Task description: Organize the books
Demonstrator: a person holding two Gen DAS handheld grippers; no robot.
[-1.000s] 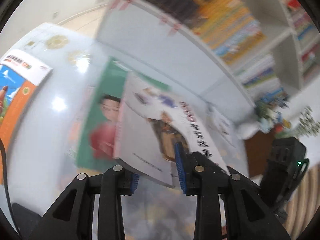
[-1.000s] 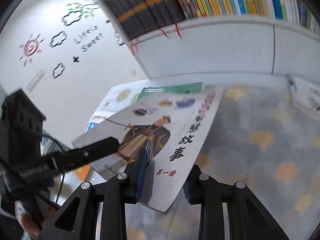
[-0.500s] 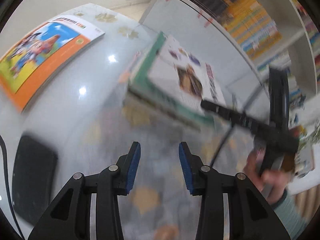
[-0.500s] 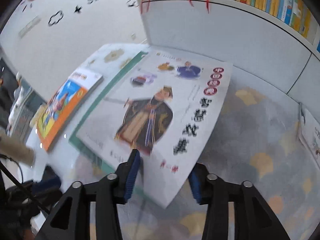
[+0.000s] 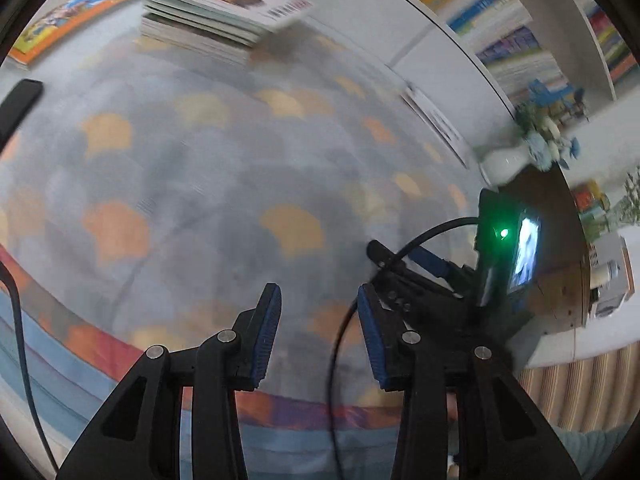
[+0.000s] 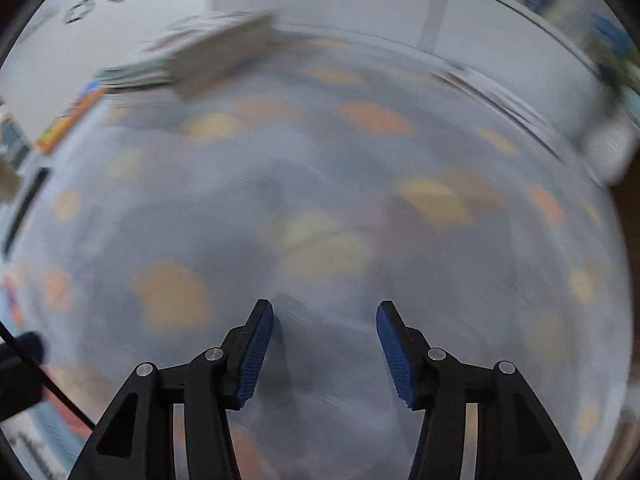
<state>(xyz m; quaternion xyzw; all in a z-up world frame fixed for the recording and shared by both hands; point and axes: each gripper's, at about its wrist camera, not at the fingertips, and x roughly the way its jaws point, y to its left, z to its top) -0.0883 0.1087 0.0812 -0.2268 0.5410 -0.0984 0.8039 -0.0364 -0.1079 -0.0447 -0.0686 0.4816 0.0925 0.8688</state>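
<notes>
A stack of books (image 5: 216,20) lies at the far left of the table, its top book white with a barcode; the same stack (image 6: 200,60) is blurred in the right wrist view. An orange picture book (image 5: 60,24) lies flat to its left, also seen as the orange book (image 6: 68,116). My left gripper (image 5: 318,336) is open over the patterned tablecloth (image 5: 200,168), nothing between its blue pads. My right gripper (image 6: 325,354) has its jaws opening, nothing between them, far from the stack. The right gripper's body (image 5: 460,280) shows beside the left one.
A white bookcase (image 5: 520,32) full of books stands behind the table. A thin booklet (image 5: 436,124) lies near the far edge. A white vase with flowers (image 5: 532,148) stands at the right on a wooden surface. A black flat object (image 5: 18,100) lies at the left.
The white book, held by my right gripper a second ago, now lies on the stack. Both grippers have pulled back from the stack toward the near side of the table, the right one opening.
</notes>
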